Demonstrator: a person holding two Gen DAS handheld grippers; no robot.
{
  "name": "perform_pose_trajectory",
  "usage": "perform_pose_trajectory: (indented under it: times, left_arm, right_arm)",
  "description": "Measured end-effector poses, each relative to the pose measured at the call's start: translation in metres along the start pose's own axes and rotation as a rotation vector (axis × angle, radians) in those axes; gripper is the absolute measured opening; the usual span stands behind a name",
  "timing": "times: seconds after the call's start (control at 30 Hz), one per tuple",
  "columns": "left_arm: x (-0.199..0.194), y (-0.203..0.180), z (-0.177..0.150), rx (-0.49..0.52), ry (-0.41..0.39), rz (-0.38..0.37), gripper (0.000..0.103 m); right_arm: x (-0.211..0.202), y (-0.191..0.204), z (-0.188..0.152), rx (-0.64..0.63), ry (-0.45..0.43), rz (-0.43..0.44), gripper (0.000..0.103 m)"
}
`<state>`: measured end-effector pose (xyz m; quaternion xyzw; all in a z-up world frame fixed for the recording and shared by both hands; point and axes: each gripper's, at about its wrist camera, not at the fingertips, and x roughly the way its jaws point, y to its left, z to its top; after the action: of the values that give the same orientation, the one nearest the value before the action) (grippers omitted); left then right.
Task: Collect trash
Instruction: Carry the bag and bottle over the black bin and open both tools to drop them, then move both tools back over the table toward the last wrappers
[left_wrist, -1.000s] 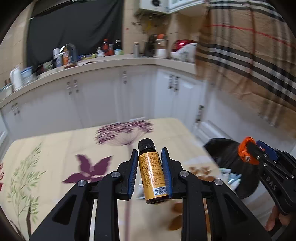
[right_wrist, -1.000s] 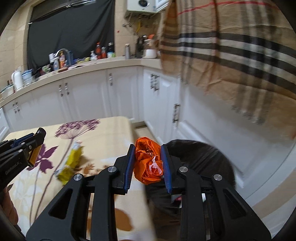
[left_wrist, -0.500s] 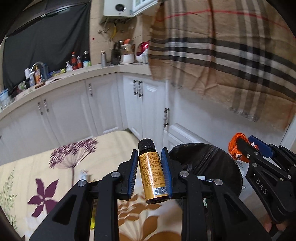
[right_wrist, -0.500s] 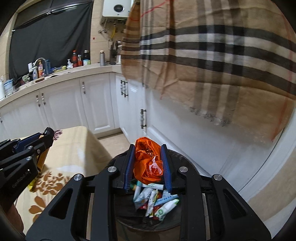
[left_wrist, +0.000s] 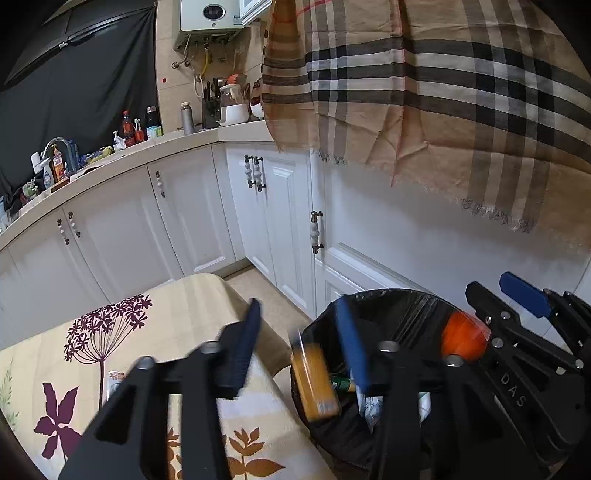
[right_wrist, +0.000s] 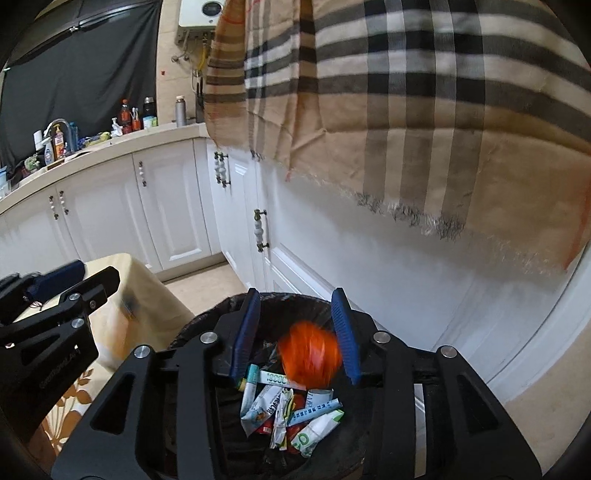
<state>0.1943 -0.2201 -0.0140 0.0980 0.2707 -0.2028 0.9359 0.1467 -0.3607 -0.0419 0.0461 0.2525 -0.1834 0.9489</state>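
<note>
Both grippers hang over a black-lined trash bin (left_wrist: 399, 306) (right_wrist: 207, 325) beside the table. My left gripper (left_wrist: 301, 347) is open; the small amber bottle (left_wrist: 314, 384) is blurred, loose between its fingers, over the bin's rim. My right gripper (right_wrist: 295, 332) is open; the crumpled orange wrapper (right_wrist: 308, 354) is blurred, free between its fingers above the bin, and also shows in the left wrist view (left_wrist: 461, 338). Several wrappers and packets (right_wrist: 291, 410) lie in the bin.
The table with a floral cloth (left_wrist: 155, 332) stands left of the bin, with a small packet (left_wrist: 112, 380) on it. White cabinets (left_wrist: 280, 221) stand close behind the bin. A plaid cloth (left_wrist: 443, 92) hangs above. The counter (left_wrist: 110, 155) holds bottles.
Both grippers moved right from the table to over the bin. Both have opened: the bottle and the orange wrapper have come loose and are dropping.
</note>
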Motion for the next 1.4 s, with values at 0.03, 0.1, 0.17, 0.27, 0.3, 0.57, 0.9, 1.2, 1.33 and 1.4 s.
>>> perform_pose_trajectory:
  times: [0.03,0.1,0.17,0.27,0.3,0.57,0.9,1.2,1.33,1.4]
  left_arm:
    - [0.0,0.001,0.0,-0.003,-0.001,0.001,0.048]
    - [-0.002,0.003,-0.001,-0.007,-0.002,0.003,0.05]
    - [-0.004,0.008,-0.001,-0.018,0.0,0.006,0.051]
    - [-0.009,0.017,-0.001,-0.038,0.001,0.016,0.052]
    - [-0.011,0.02,-0.001,-0.042,0.0,0.021,0.052]
    - [-0.037,0.06,-0.007,-0.094,0.0,0.094,0.055]
    - [-0.076,0.135,-0.04,-0.181,0.035,0.238,0.056]
    - [-0.105,0.2,-0.073,-0.261,0.067,0.356,0.057]
    - [-0.115,0.225,-0.087,-0.293,0.083,0.396,0.057]
    - [-0.118,0.236,-0.094,-0.304,0.091,0.41,0.057]
  right_arm:
    - [0.001,0.0,-0.001,0.002,0.001,-0.004,0.039]
    - [-0.001,0.0,-0.003,0.004,0.002,-0.008,0.039]
    - [-0.003,0.001,-0.004,0.007,0.003,-0.008,0.039]
    - [-0.005,0.004,-0.004,0.007,0.007,-0.004,0.039]
    - [-0.006,0.005,-0.004,0.007,0.008,-0.002,0.039]
    - [-0.024,0.028,-0.001,0.0,0.006,0.048,0.039]
    - [-0.045,0.097,-0.008,-0.065,0.025,0.179,0.039]
    - [-0.056,0.171,-0.021,-0.148,0.07,0.289,0.039]
    - [-0.055,0.201,-0.028,-0.182,0.105,0.329,0.039]
    - [-0.053,0.217,-0.033,-0.201,0.128,0.347,0.039]
